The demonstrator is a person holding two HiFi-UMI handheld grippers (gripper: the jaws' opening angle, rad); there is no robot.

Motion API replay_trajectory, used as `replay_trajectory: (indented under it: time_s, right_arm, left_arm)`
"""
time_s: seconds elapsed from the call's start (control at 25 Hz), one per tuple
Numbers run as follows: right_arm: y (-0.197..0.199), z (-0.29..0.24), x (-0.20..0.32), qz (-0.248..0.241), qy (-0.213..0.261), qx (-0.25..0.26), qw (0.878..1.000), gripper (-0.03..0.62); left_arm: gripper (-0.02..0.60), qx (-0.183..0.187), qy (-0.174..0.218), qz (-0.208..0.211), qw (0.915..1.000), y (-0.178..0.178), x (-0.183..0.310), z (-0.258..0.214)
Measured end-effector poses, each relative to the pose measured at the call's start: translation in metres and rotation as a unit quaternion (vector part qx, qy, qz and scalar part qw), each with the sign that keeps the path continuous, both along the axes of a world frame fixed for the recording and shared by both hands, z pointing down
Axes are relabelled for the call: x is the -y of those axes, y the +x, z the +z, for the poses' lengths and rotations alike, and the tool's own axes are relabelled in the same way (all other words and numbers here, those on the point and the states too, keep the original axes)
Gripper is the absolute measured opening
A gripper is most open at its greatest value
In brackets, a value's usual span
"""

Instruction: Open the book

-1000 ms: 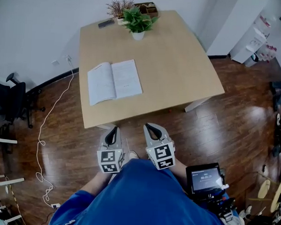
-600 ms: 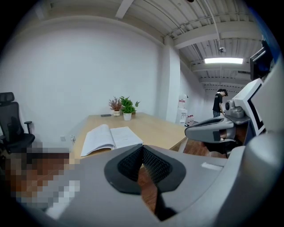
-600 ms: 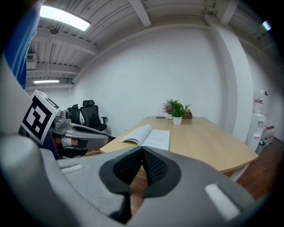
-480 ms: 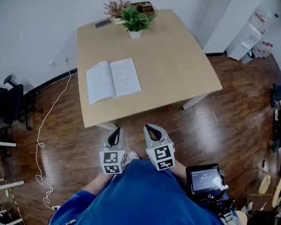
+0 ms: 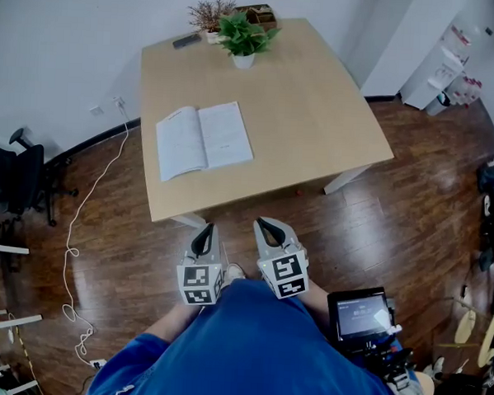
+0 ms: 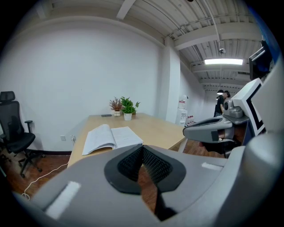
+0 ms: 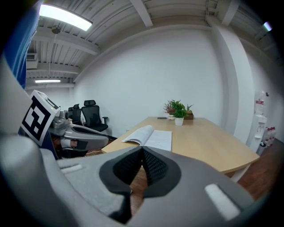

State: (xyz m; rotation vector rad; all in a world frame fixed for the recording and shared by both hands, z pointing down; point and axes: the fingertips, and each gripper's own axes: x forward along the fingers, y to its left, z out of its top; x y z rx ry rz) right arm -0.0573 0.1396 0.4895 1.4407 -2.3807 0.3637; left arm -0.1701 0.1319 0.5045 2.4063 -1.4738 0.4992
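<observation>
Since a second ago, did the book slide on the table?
No. The book stays at the table edge, same gap from the plant.

Matt pale wood table [image 5: 317, 114], white matt paper book [image 5: 205, 139], glossy dark wood floor [image 5: 394, 233].

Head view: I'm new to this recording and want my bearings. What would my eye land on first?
The open white-paged book lies flat near the left front edge of the light wooden table, with a green potted plant at the far edge. Below, the grey left gripper and right gripper are shut and empty, short of the table.
</observation>
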Motion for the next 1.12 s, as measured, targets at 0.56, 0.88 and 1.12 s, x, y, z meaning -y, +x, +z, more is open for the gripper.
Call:
replay_trajectory:
  time_s: [0.56, 0.88, 1.12]
  right_arm:
    - [0.002, -0.001, 0.0, -0.004, 0.007, -0.001, 1.0, 0.003]
    - [0.009, -0.004, -0.003, -0.005, 0.007, -0.003, 1.0, 0.003]
    - [0.015, -0.003, -0.006, -0.004, 0.008, -0.003, 1.0, 0.003]
  left_arm:
    - [0.008, 0.005, -0.003, -0.002, 1.0, -0.001, 0.0, 0.004]
    - [0.008, 0.005, -0.001, -0.001, 1.0, 0.005, -0.003, -0.001]
    - [0.008, 0.007, -0.004, -0.004, 1.0, 0.008, -0.005, 0.0]
